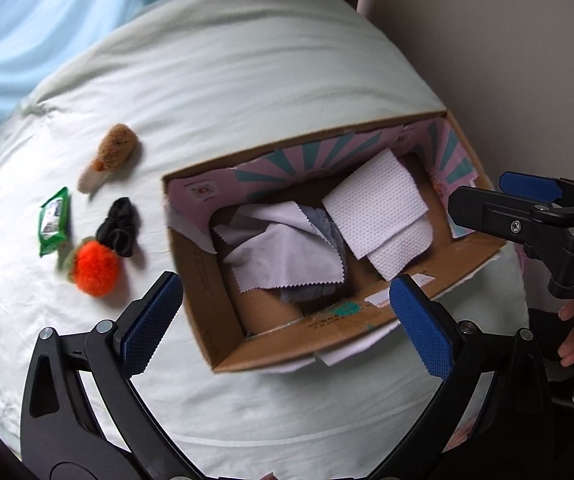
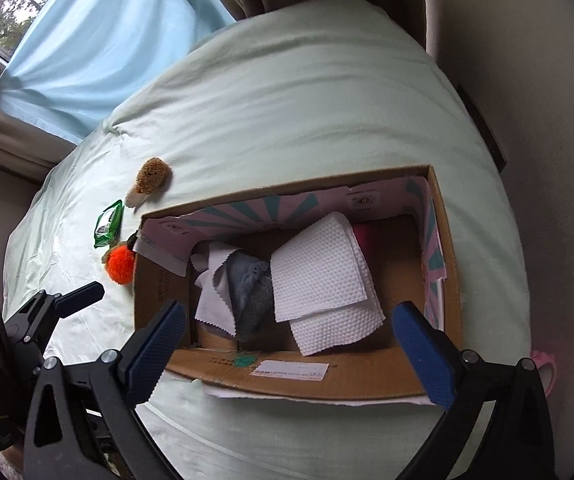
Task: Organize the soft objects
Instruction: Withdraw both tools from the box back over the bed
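Observation:
An open cardboard box (image 1: pixel 223 344) (image 2: pixel 159 284) lies on the pale bed cover. Inside are white paper towels (image 1: pixel 379 208) (image 2: pixel 319 276), a grey cloth (image 1: pixel 283 248) (image 2: pixel 213 304) and a blue-grey knit piece (image 2: pixel 249 280). Left of the box lie an orange plush (image 1: pixel 97 266) (image 2: pixel 120 265), a black scrunchie (image 1: pixel 121 226), a green packet (image 1: pixel 53 220) (image 2: pixel 108 224) and a brown plush (image 1: pixel 117 148) (image 2: pixel 152 176). My left gripper (image 1: pixel 287 328) is open and empty above the box's near wall. My right gripper (image 2: pixel 289 352) is open and empty over the box's near edge; it also shows in the left wrist view (image 1: pixel 483 196).
The bed cover (image 1: pixel 247 80) (image 2: pixel 307 100) spreads around the box. A light blue curtain (image 2: pixel 107 40) and a window are at the far left. A beige wall (image 2: pixel 547 120) runs along the right. A pink object (image 2: pixel 545 364) sits at the right bed edge.

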